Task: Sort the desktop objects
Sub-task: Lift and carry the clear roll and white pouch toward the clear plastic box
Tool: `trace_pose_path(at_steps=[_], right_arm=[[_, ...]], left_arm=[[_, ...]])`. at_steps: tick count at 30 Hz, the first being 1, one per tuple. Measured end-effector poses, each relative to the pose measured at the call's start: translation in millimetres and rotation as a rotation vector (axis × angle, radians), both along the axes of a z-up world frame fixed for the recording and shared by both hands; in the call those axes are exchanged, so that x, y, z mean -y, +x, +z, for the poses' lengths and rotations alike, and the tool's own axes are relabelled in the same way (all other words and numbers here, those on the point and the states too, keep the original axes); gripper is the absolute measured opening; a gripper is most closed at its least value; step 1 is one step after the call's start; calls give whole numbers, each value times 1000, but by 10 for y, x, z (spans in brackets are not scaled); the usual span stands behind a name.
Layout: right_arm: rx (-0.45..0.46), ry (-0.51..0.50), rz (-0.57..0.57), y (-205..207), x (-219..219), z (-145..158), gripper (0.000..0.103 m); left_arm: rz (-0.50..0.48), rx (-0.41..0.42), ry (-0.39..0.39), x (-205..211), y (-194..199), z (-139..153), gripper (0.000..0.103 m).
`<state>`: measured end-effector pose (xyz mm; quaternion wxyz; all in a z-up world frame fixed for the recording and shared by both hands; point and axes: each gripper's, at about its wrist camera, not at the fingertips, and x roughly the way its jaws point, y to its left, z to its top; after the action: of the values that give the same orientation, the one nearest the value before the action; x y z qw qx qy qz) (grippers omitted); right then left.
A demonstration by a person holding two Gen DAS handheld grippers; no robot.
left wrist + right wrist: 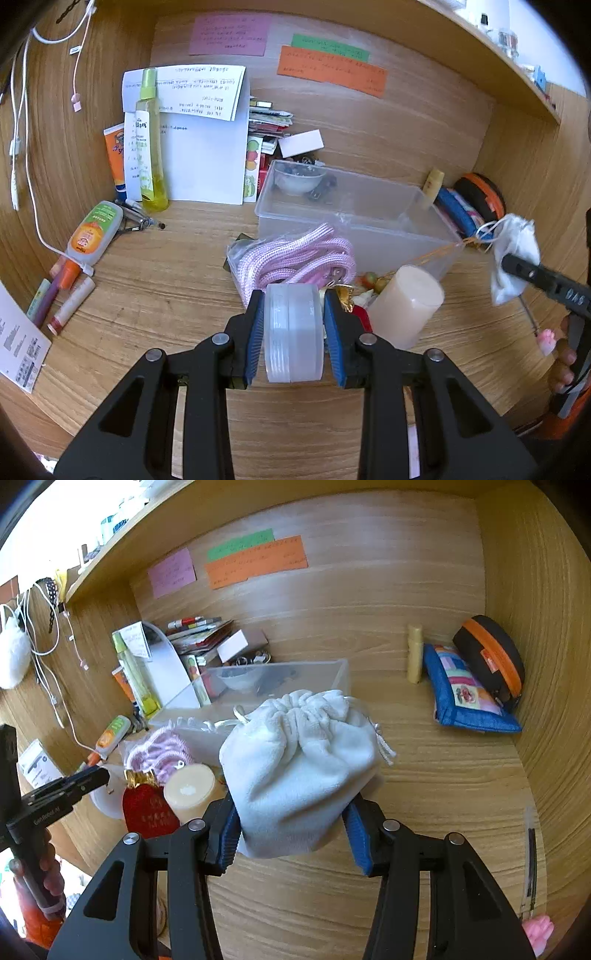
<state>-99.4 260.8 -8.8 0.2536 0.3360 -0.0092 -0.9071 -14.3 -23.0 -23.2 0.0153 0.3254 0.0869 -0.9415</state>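
Note:
My left gripper [293, 317] is shut on a round clear plastic case [292, 332], held on edge above the wooden desk. My right gripper [291, 823] is shut on a white drawstring pouch [303, 760], lifted above the desk; the pouch also shows at the right of the left wrist view [513, 258]. A clear plastic bin [354, 214] stands beyond both grippers, with a small bowl [299, 179] and dark bits inside. A bagged pink cord [295, 254] and a cream candle [406, 306] lie in front of the bin.
A yellow spray bottle [149, 140], papers [207, 147], an orange tube, a glue bottle [94, 232] and pens lie at the left. A blue pouch [465, 690], a black-orange case [491, 657] and a small cream bottle [414, 653] sit at the right. A red charm [147, 808] lies near the candle.

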Motion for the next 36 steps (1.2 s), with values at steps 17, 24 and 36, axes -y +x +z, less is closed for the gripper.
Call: trace_pose_path(at_steps=[17,24,36], right_arm=[[57,14,44,-48,185,-178,46],[66,36,53,-36,243,-205,46],[96,44,62,-78,289,-283,46]], left_arm=[[-55,108,-50,42,131,-292,32],[-77,179,-9,91,132,-510,38],[-55,105,13,200,289,-365,64]])
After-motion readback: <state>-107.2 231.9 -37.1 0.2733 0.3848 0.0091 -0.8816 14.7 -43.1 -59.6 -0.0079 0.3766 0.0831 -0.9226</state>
